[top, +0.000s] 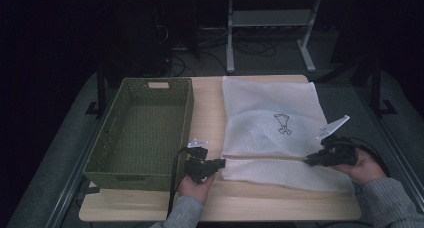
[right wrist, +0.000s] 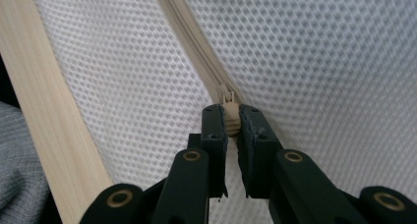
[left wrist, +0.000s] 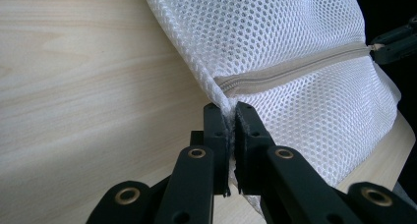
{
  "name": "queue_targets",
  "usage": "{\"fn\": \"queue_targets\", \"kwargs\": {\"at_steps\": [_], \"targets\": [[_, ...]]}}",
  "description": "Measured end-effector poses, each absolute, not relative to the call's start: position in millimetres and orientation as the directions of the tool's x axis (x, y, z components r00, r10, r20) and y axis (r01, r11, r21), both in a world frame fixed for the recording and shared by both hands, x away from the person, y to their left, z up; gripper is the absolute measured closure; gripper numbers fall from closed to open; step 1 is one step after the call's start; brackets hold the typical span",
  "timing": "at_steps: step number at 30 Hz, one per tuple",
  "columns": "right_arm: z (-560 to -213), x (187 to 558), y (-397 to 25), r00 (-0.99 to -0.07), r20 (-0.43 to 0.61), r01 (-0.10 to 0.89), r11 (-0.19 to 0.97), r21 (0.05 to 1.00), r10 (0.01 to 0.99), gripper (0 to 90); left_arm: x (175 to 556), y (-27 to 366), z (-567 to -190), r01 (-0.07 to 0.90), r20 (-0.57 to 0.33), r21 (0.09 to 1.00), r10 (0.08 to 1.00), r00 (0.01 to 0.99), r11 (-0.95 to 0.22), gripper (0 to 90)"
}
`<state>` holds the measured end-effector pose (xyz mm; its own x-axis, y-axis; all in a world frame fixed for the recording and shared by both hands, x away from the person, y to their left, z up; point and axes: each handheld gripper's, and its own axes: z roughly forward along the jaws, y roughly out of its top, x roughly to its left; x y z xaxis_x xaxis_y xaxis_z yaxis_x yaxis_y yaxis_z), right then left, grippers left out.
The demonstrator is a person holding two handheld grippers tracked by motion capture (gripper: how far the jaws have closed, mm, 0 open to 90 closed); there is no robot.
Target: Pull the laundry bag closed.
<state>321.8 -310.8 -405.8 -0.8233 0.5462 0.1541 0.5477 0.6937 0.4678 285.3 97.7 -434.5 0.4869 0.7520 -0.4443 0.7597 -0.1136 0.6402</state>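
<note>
Partly hidden zipper pull between fingers.

Dim room, grey floor (cables)

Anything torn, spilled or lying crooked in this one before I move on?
Nothing stands out. The white mesh bag lies flat on the table, zipper closed. The left tongs pinch its corner, and the right tongs grip the zipper pull. The green basket sits square beside it.
</note>
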Motion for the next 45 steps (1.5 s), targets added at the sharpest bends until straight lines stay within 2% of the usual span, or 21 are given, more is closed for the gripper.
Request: {"fn": "queue_targets", "kwargs": {"at_steps": [20, 45], "targets": [[-419.7, 319.4, -328.3, -0.799, 0.163, 0.582, 0.677, 0.451, 0.578, 81.0, 283.0, 105.6, -437.8, 0.769, -0.446, 0.630, 0.760, 0.473, -0.109, 85.6], [-421.3, 316.0, -337.7, -0.789, 0.167, 0.593, 0.664, 0.456, 0.591, 81.0, 281.4, 110.3, -441.3, 0.771, -0.453, 0.629, 0.758, 0.470, -0.101, 85.6]]}}
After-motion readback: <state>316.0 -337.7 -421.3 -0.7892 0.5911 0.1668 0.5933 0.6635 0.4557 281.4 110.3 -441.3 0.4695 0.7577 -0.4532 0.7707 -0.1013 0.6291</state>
